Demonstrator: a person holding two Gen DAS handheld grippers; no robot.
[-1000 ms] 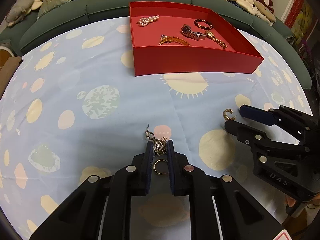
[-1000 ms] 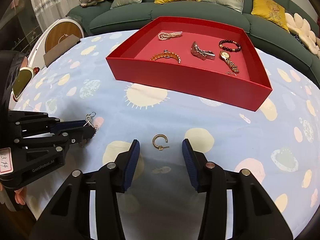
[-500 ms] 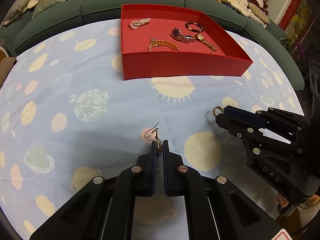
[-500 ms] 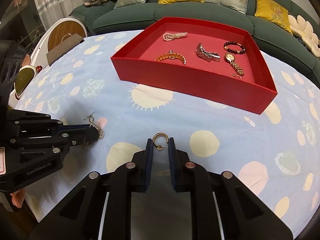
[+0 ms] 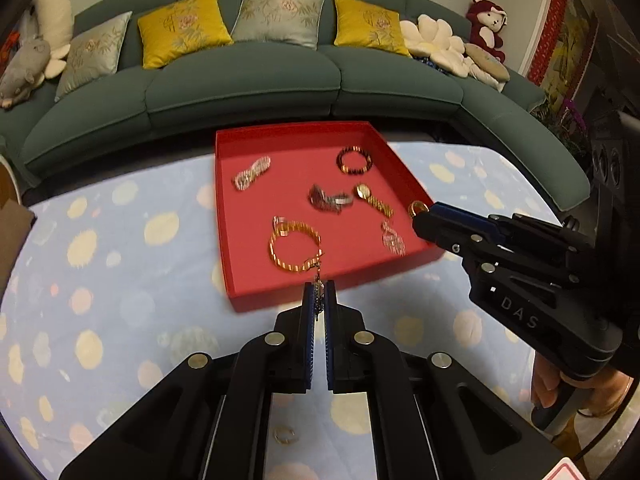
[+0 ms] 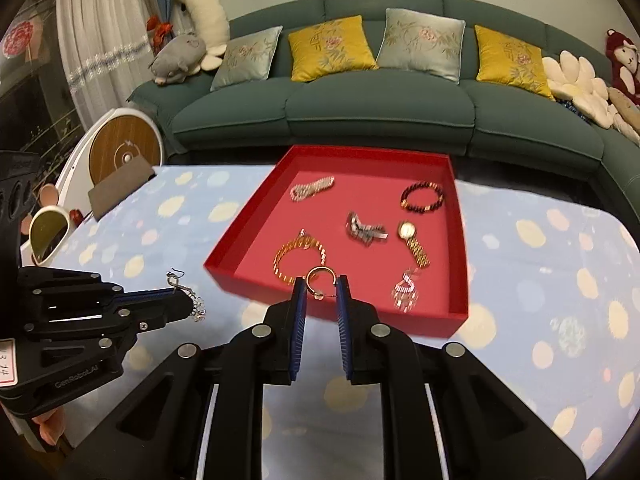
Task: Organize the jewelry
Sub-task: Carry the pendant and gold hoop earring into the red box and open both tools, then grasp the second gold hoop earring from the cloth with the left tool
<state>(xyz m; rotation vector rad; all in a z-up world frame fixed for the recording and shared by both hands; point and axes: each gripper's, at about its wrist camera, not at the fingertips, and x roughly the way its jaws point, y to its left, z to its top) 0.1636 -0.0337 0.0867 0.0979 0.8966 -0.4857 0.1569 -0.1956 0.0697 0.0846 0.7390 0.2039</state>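
Once raised off the table, brought both earrings up close to the shallow red cardboard tray, far nearer than a moment before. Held the silver dangling hook earring pinched in the closed left gripper, just before the near wall and not yet over the inside. Clamped the thin gold hoop earring between the pads of the right gripper, about over the near right rim. Judged the carrying almost finished, with only the release to do. Left one more small gold hoop lying on the pale blue spotted tablecloth, so probably needed another trip.
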